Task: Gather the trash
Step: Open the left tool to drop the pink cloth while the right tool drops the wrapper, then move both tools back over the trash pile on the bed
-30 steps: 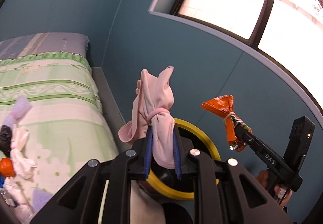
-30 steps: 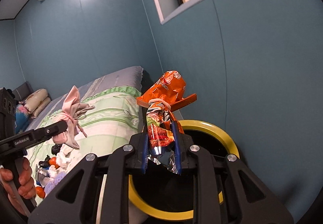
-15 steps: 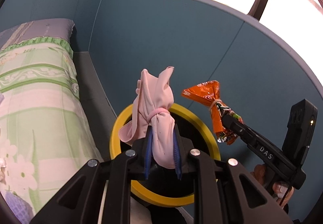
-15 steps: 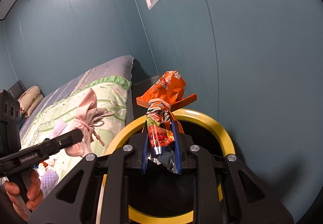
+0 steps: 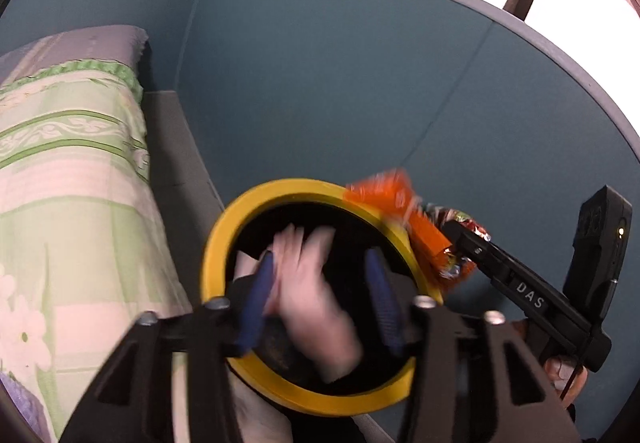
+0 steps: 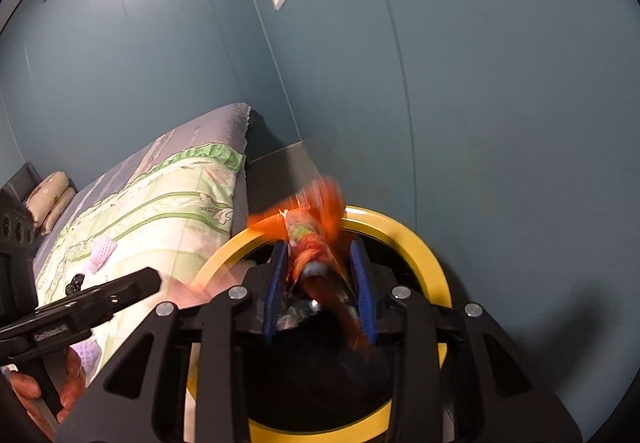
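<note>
Left wrist, left gripper [image 5: 320, 295]: I see my jaws spread; they have just been opening, and neither blue pad presses on anything.
Left wrist, pink cloth bundle [image 5: 308, 295]: pale pink and motion-blurred, it sits loose between the pads, over the dark mouth of the bin [image 5: 224, 239].
Left wrist, bin: round, black inside with a yellow rim, on the floor between the bed [image 5: 72, 179] and the teal wall [image 5: 340, 83].
Left wrist, orange wrapper [image 5: 408, 219]: crumpled orange foil with a silvery end, blurred, at the bin's right rim, at the tip of the right gripper [image 5: 452, 239].

Right wrist, right gripper [image 6: 320, 283]: my jaws have just been opening and stand apart.
Right wrist, orange wrapper [image 6: 316, 243]: between my blue pads above the bin [image 6: 416, 239]; it looks free of both, though the blur makes me unsure.
Right wrist, wrapper looks: bright orange with green and red print, twisted at the waist.
Right wrist, left gripper [image 6: 132, 283]: its black finger reaches to the bin's left rim, a pink smear of cloth just beside it.
Right wrist, hand [image 6: 44, 399]: grips the left gripper's handle at the lower left.
</note>
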